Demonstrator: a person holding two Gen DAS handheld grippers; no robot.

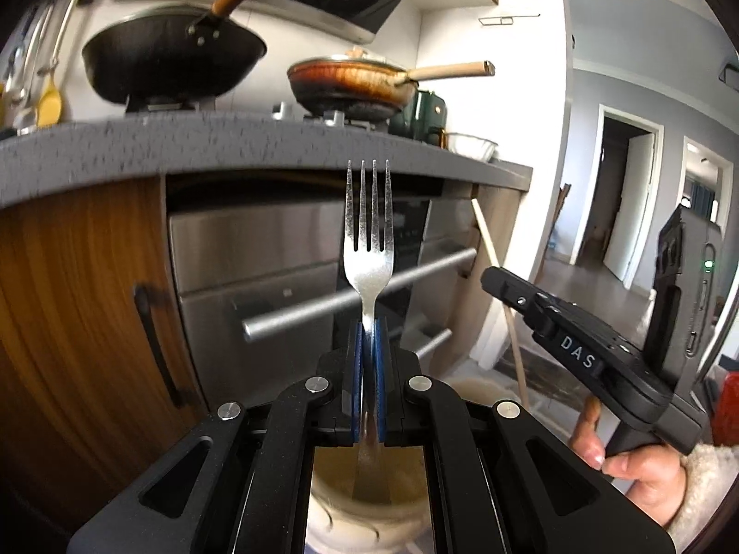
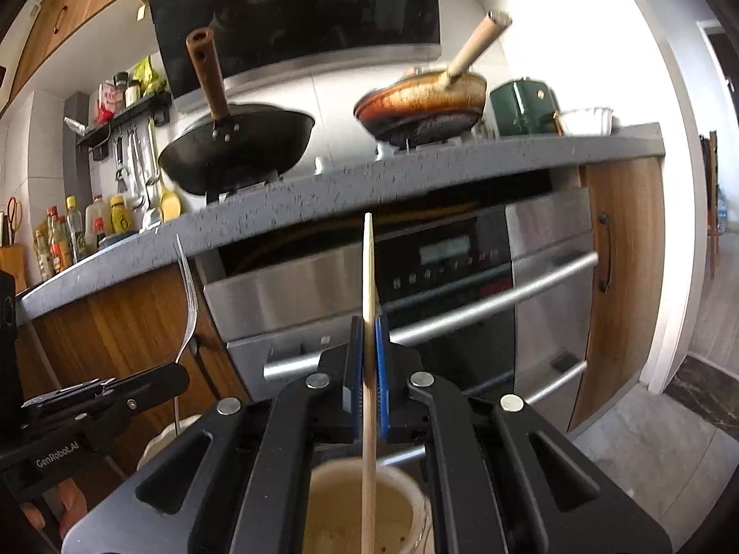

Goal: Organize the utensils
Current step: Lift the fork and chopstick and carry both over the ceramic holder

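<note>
Here, left claw [image 1: 368, 346] clamps fork [image 1: 368, 231], right claw [image 2: 368, 346] clamps chopstick [image 2: 368, 300], over holder [image 2: 411, 498].

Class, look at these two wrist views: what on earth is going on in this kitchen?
A person holds a gripper in each hand. The left gripper is shut on a silver metal fork, tines up. The right gripper is shut on a pale wooden chopstick, also upright. A cream ceramic holder sits below both. Behind, a black wok and a browned frying pan sit on the stove.
</note>
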